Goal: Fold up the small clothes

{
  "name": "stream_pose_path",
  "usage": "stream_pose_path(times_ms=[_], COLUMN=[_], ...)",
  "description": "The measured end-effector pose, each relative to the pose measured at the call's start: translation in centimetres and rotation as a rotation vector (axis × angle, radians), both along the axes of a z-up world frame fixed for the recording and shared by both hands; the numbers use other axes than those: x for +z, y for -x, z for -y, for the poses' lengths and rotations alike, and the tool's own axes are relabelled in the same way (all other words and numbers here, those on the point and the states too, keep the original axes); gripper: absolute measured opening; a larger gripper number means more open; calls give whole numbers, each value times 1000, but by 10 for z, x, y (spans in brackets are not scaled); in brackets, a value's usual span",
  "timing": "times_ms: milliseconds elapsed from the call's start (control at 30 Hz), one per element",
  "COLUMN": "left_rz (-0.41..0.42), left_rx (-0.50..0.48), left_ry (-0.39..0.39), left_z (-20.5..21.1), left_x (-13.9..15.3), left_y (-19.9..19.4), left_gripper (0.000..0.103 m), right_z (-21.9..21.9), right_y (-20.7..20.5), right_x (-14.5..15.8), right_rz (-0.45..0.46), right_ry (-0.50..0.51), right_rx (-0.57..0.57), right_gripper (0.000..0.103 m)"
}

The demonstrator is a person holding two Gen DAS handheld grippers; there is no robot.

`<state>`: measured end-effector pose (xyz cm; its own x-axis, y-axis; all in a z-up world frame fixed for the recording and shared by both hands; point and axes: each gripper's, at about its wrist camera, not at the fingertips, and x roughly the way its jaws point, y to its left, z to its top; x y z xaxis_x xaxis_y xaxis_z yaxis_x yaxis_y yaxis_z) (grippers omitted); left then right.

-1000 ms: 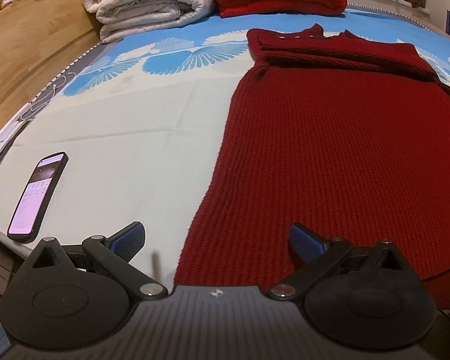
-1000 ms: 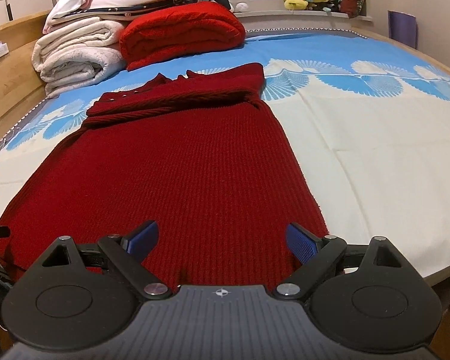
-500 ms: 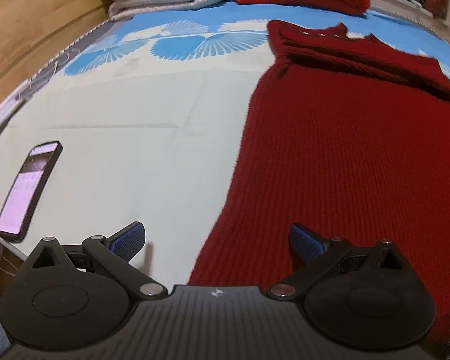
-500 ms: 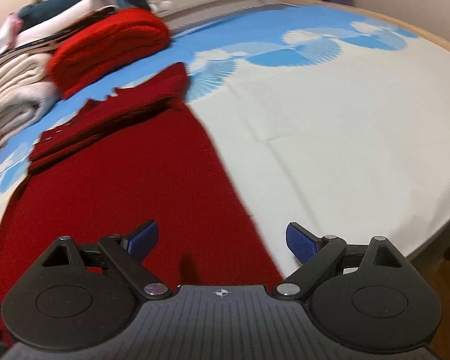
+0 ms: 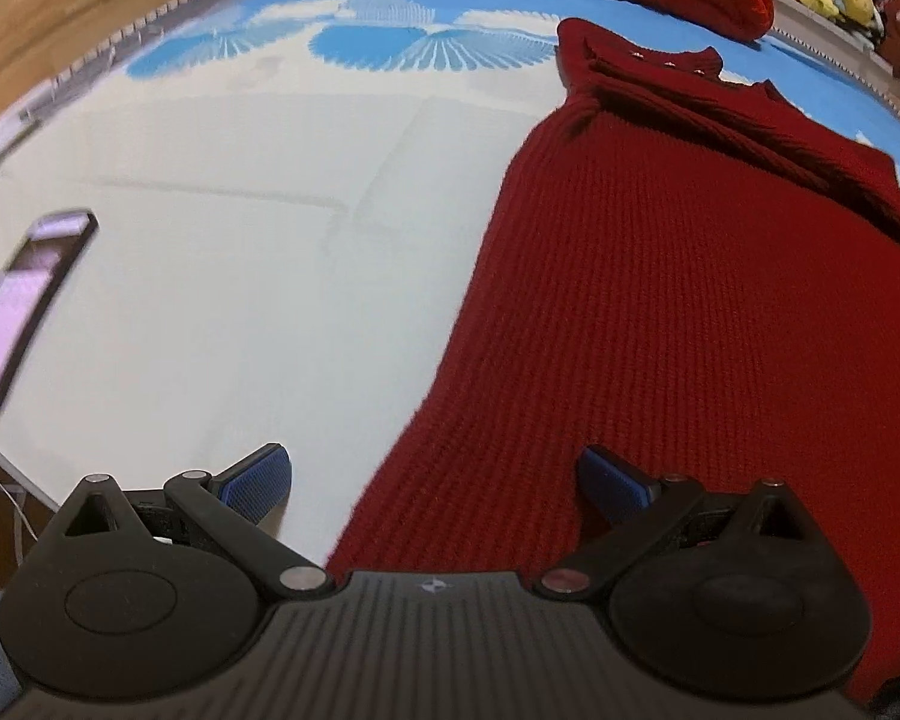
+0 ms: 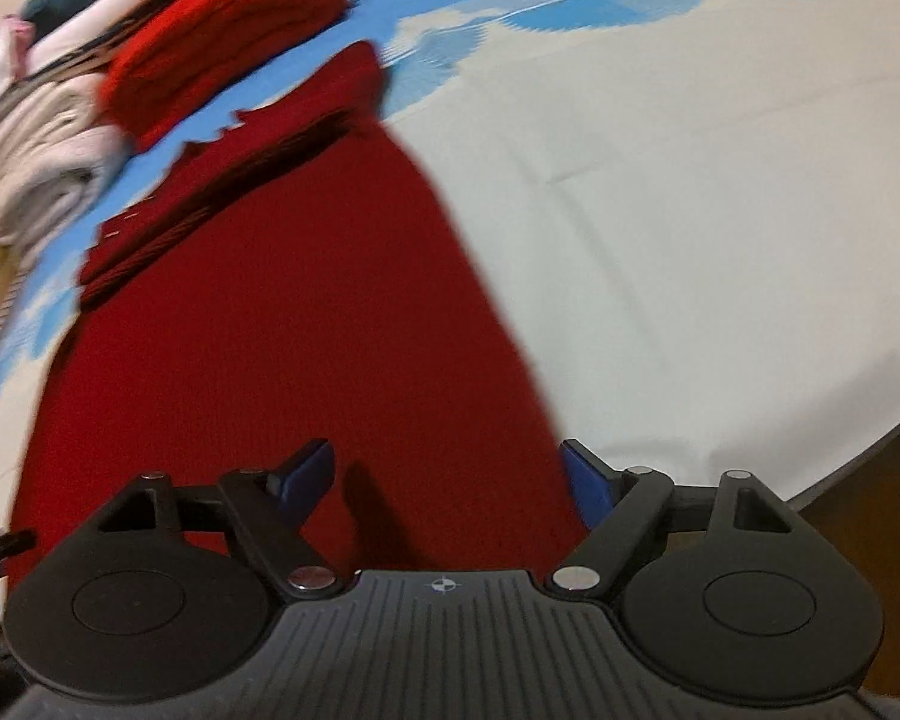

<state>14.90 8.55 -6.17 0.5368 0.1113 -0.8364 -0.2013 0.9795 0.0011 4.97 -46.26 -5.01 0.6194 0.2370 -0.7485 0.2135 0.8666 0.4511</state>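
While the sweater (image 5: pixel 678 312) lies flat on the bed (image 5: pixel 258 252), sleeves apparently tucked across the chest, we judge the fold only begun: the long body is unfolded, so the main fold from hem to collar is left.

Going left to right: the phone (image 5: pixel 21 300) lies near the bed's left edge, well apart from the sweater, with bare sheet between. Our left tongs (image 5: pixel 432 480) are spread wide and hold nothing; one pad sits over the sheet, the other over the knit, so they straddle the sweater's left side near the hem. We cannot tell whether they touch the cloth. The sweater runs away from us to its collar. Our right tongs (image 6: pixel 447 474) are likewise wide open and empty, straddling the sweater's (image 6: pixel 258 312) right side near the hem, one pad over knit, the other at its border.

Right of the sweater there is broad open sheet. Beyond the collar, the blankets (image 6: pixel 36 150) and a folded red knit (image 6: pixel 222 30) stand close, so we judge room there is tight.
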Motion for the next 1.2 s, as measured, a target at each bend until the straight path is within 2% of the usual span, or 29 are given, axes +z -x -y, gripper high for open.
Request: stream_pose_path(times_ms=[33, 67, 100, 133, 167, 200, 233, 267, 333, 367, 533, 633, 867, 967, 1067, 1200], left_rz=[-2, -4, -8, -11, -5, 14, 38, 49, 68, 79, 148, 162, 97, 111, 130, 142], left_rx=[0, -7, -21, -39, -57, -85, -116, -119, -120, -116, -173, -200, -219, -225, -207, -161], left_ry=[13, 20, 23, 27, 30, 34, 43, 46, 67, 72, 61, 122, 241, 282, 319, 368], left_z=[-2, -2, -2, -1, 0, 1, 3, 3, 1, 1, 8, 6, -14, -20, -23, -28], left_x=[0, 0, 1, 2, 3, 6, 10, 13, 15, 18, 35, 50, 80, 100, 117, 132], left_y=[1, 2, 3, 4, 6, 8, 11, 13, 17, 20, 50, 75, 147, 165, 150, 81], left_gripper=[103, 103, 103, 101, 88, 76, 46, 30, 13, 9, 7, 7, 7, 7, 7, 7], right_z=[2, 5, 9, 14, 18, 21, 21, 19, 15, 14, 10, 7, 5, 11, 17, 22], right_y=[2, 4, 6, 6, 7, 8, 8, 9, 10, 13, 31, 52, 118, 135, 121, 57], right_x=[0, -1, -2, -4, -6, -8, -7, -6, -4, -2, 20, 36, 78, 97, 111, 124], right_rz=[2, 2, -1, -8, -20, -24, -18, -10, 3, 12, 118, 152, 139, 154, 166, 192], right_ry=[-28, -55, -80, -101, -118, -136, -136, -121, -98, -89, -62, -49, -66, -86, -85, -94], right_rx=[5, 2, -5, -21, -33, -40, -37, -32, -35, -37, -39, -24, 36, 45, 29, 20], right_gripper=[76, 67, 52, 42, 25, 24, 23, 22, 21, 21, 19, 19, 19, 18, 18, 16])
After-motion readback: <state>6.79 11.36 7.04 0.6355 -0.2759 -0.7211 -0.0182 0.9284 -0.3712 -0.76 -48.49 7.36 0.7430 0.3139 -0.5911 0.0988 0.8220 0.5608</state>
